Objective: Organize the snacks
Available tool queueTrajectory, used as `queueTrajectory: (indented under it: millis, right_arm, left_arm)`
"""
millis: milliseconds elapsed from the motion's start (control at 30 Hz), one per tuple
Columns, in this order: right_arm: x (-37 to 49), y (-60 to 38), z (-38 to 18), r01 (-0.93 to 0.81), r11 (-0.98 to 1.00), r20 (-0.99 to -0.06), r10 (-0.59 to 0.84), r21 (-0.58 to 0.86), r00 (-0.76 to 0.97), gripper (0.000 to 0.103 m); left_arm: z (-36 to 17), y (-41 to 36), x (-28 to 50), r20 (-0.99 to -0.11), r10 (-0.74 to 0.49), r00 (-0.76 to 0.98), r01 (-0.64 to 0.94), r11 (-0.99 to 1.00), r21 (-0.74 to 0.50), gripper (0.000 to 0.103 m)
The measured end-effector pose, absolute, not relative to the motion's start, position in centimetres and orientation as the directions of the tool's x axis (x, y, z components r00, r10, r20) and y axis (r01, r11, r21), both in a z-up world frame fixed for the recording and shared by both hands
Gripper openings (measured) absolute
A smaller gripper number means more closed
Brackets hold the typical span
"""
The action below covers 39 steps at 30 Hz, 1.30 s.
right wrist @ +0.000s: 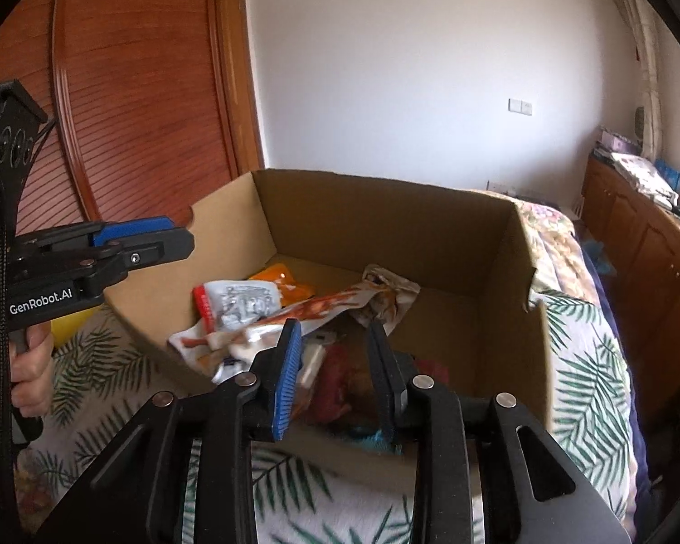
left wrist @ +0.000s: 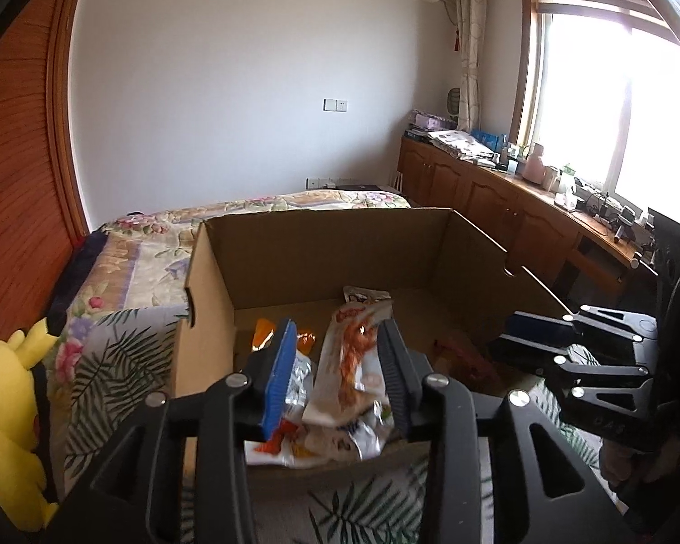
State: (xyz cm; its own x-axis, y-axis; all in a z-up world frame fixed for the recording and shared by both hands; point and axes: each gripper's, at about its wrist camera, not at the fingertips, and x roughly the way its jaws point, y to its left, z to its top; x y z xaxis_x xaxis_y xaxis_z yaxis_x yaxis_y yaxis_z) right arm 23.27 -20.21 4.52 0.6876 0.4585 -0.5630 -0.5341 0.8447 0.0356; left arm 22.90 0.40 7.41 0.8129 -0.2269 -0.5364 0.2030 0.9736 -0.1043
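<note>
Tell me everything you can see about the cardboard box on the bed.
The cardboard box is plain brown corrugated card, open at the top, with notched cutouts in its side walls. It sits upright on a leaf-print cover on the bed. Inside, several snack packets lie in a loose pile toward the near side: an orange packet, a silver-white one with a red edge, a long orange-and-white pack and a reddish one. The far half of the floor looks bare. Both tongs hover at its near rim.

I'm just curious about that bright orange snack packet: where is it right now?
The orange packet lies on the floor of the cardboard box, toward its back left corner, partly tucked under the white-and-red packet. The left wrist view shows it just beyond the left claw.
</note>
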Motion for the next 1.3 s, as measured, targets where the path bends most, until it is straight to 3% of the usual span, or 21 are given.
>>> queueTrajectory:
  millis: [367, 567, 633, 900, 1300]
  right_arm:
    - [16.8, -22.6, 7.2, -0.481, 0.876, -0.496, 0.434, 0.037, 0.752, 0.045]
    - [13.6, -23.8, 8.4, -0.451, 0.892, -0.458, 0.412, 0.027, 0.788, 0.059]
    - [12.8, -24.1, 8.7, -0.446, 0.894, -0.447, 0.412, 0.033, 0.794, 0.064]
    - [10.2, -25.2, 9.2, -0.413, 0.910, -0.403, 0.393, 0.038, 0.827, 0.087]
    - [5.7, -26.2, 8.1, -0.331, 0.943, -0.381, 0.320, 0.039, 0.868, 0.090]
  left_arm:
    - [9.2, -0.4, 15.6, -0.519, -0.179, 0.836, 0.186, 0.982, -0.038, 0.043]
    - [9.6, -1.1, 11.9, -0.507, -0.171, 0.845, 0.184, 0.983, -0.025, 0.062]
    - [9.8, -1.3, 10.8, -0.494, -0.162, 0.854, 0.176, 0.984, -0.018, 0.074]
    - [10.2, -1.5, 7.6, -0.471, -0.127, 0.873, 0.144, 0.990, 0.002, 0.084]
    - [9.0, -3.0, 3.4, -0.429, -0.003, 0.903, 0.012, 1.000, 0.019, 0.086]
